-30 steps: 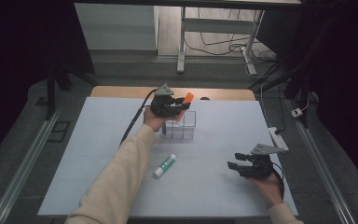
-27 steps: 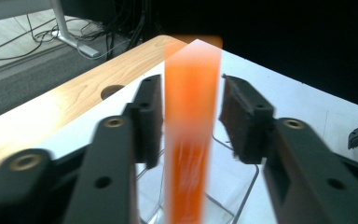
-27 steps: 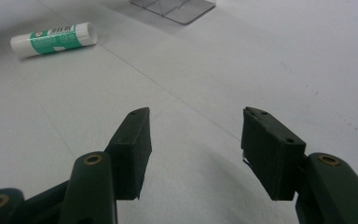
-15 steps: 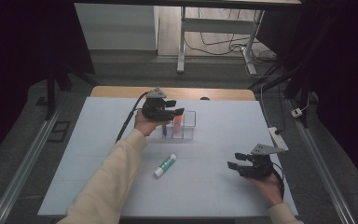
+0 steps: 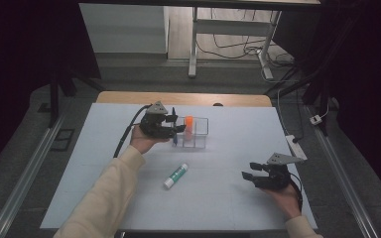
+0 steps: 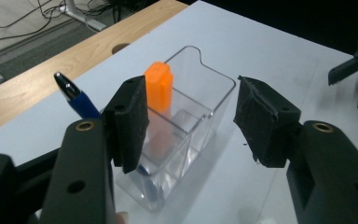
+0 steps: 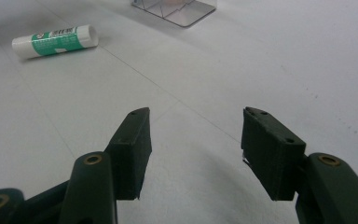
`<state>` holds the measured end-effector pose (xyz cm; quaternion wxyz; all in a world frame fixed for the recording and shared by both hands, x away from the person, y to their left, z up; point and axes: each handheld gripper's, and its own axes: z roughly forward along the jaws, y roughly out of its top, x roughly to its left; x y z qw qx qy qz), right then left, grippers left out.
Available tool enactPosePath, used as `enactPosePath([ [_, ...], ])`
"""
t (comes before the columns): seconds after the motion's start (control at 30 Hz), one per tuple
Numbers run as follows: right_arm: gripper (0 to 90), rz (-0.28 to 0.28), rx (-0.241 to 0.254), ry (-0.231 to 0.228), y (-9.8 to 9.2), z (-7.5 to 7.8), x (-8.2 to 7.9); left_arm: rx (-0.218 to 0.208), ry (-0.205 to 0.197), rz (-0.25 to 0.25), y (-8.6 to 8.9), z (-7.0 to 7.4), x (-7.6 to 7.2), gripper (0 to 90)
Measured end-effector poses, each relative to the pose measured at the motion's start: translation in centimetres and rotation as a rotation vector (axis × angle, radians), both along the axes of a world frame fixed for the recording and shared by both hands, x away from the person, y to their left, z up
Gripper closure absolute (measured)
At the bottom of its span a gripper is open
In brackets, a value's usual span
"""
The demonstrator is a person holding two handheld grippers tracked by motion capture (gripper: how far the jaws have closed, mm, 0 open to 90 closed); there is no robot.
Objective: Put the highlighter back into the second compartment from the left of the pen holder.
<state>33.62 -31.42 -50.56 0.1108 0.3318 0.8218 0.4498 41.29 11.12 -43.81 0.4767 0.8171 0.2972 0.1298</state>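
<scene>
- The left gripper hovers just beside the clear organizer, jaws spread and empty; an orange marker and a blue pen already stand inside it.
- A glue stick lies on the table, in front of the organizer, apparently next to go in.
- The right gripper rests well right of the organizer, jaws parted, holding nothing.

Dim room, black surround at 3 and 9 o'clock, evenly lit pale desk, soft shadows beneath tools, near jaws slightly blurred, mild grain
</scene>
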Motion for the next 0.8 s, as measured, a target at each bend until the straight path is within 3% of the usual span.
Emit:
enactPosePath([
  [0.3, 42.3, 0.003, 0.002, -0.003, 0.0, 0.1, 0.0, 0.040, -0.008, 0.020, 1.8, -0.2, -2.7, 43.8],
  [0.57, 42.2, 0.007, 0.003, -0.005, 0.1, 0.1, 0.0, 0.016, 0.025, 0.050, 4.1, -0.9, -5.4, 43.7],
  [0.8, 42.2, 0.008, 0.012, -0.018, 0.0, 0.2, -0.1, 0.046, 0.030, 0.070, 5.7, -1.8, -7.6, 42.8],
])
